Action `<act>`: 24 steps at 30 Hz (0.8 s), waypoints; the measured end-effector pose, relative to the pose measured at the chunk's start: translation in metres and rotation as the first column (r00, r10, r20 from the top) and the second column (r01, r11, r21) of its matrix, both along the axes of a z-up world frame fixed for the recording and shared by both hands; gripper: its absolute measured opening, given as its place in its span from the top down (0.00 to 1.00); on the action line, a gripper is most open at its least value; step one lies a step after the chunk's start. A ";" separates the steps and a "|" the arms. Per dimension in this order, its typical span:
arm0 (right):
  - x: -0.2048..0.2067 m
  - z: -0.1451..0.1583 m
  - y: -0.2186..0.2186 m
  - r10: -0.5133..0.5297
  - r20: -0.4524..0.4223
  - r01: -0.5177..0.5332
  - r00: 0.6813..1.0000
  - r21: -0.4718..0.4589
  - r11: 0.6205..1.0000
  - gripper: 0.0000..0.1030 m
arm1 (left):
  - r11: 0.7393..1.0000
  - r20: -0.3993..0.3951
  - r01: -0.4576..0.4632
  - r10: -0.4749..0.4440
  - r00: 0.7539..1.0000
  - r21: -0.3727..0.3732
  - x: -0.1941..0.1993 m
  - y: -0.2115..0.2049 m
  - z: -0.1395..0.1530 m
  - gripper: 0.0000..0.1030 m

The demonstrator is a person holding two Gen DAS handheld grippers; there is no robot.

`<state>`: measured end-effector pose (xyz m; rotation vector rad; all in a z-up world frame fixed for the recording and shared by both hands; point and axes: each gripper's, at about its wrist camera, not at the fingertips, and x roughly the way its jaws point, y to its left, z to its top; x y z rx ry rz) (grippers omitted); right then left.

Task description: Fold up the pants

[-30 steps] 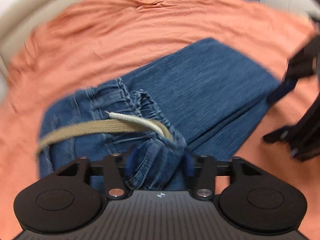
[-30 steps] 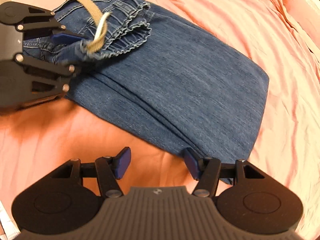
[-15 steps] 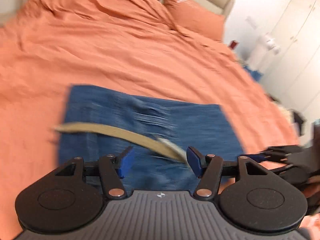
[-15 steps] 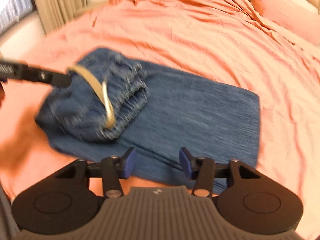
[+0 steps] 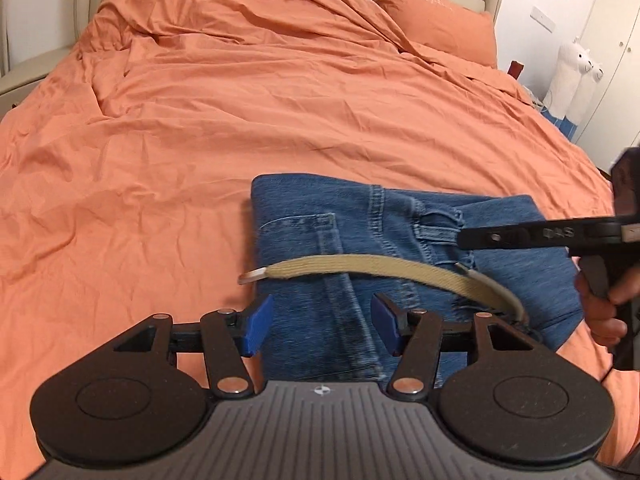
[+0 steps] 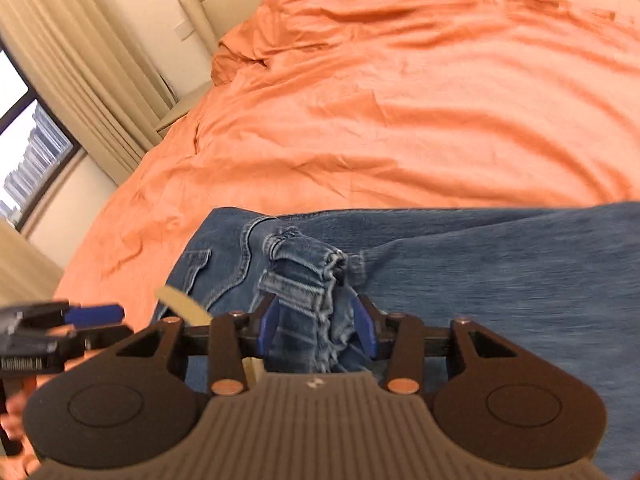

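This is a bedroom in a home. A wide bed (image 5: 100,12) with a padded beige headboard fills most of the view, covered by a creased orange duvet (image 5: 260,100). A matching orange pillow (image 5: 436,20) with a small white flower print lies at the far right end. Beyond the bed on the right, two white llama-shaped toys (image 5: 576,68) stand before pale cupboard doors (image 5: 616,40). On the left, long beige curtains (image 6: 80,60) hang beside a window (image 6: 32,160) that looks out on tall city buildings.
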<state>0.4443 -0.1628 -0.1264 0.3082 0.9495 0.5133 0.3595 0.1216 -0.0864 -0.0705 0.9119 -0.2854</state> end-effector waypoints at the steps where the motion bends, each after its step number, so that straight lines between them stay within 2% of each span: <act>1: 0.005 -0.005 0.003 -0.012 -0.009 0.012 1.000 -0.004 1.000 0.62 | 1.000 -0.006 -0.003 0.003 1.000 -0.005 0.003 0.002 -0.003 0.36; 3: 0.009 -0.014 0.008 -0.017 -0.015 0.017 1.000 0.006 1.000 0.65 | 1.000 -0.016 -0.012 0.011 1.000 -0.016 0.007 0.006 -0.007 0.36; 4: 0.013 -0.019 0.010 -0.011 -0.015 0.011 1.000 0.024 1.000 0.79 | 1.000 -0.018 -0.020 0.019 1.000 -0.022 0.009 0.008 -0.008 0.36; 5: 0.012 -0.020 0.012 0.002 -0.017 -0.001 1.000 0.045 0.999 0.79 | 0.999 -0.021 -0.031 0.030 0.999 -0.034 0.011 0.010 -0.009 0.36; 7: 0.009 -0.016 0.013 0.008 0.004 -0.009 1.000 0.044 0.999 0.90 | 0.995 -0.029 -0.053 0.051 0.998 -0.079 0.014 0.015 -0.011 0.36; 10: -0.002 0.003 0.007 0.027 0.047 -0.032 0.999 0.103 0.994 0.95 | 0.988 -0.015 -0.074 0.072 0.997 -0.136 0.015 0.018 -0.006 0.39; 12: -0.015 0.027 -0.002 0.037 0.083 -0.052 0.996 0.187 0.981 0.95 | 0.986 0.007 -0.068 0.070 0.998 -0.153 0.014 0.015 -0.001 0.46; 15: -0.035 0.048 -0.018 0.007 0.103 -0.031 0.995 0.232 0.972 0.95 | 0.986 0.035 -0.044 0.050 0.998 -0.160 0.011 0.006 0.003 0.68; 17: -0.039 0.037 -0.028 -0.029 0.040 0.018 0.999 0.246 0.969 0.95 | 0.990 0.029 -0.028 0.033 0.999 -0.139 0.013 -0.004 0.001 0.75; 21: -0.038 -0.007 -0.041 -0.100 -0.080 0.117 0.992 0.249 0.961 0.95 | 0.996 0.003 -0.014 0.014 1.000 -0.083 0.020 -0.020 -0.011 0.82; 24: -0.034 -0.032 -0.043 -0.138 -0.114 0.160 0.984 0.211 0.964 0.95 | 0.998 -0.029 -0.017 0.015 0.999 -0.057 0.026 -0.025 -0.022 0.84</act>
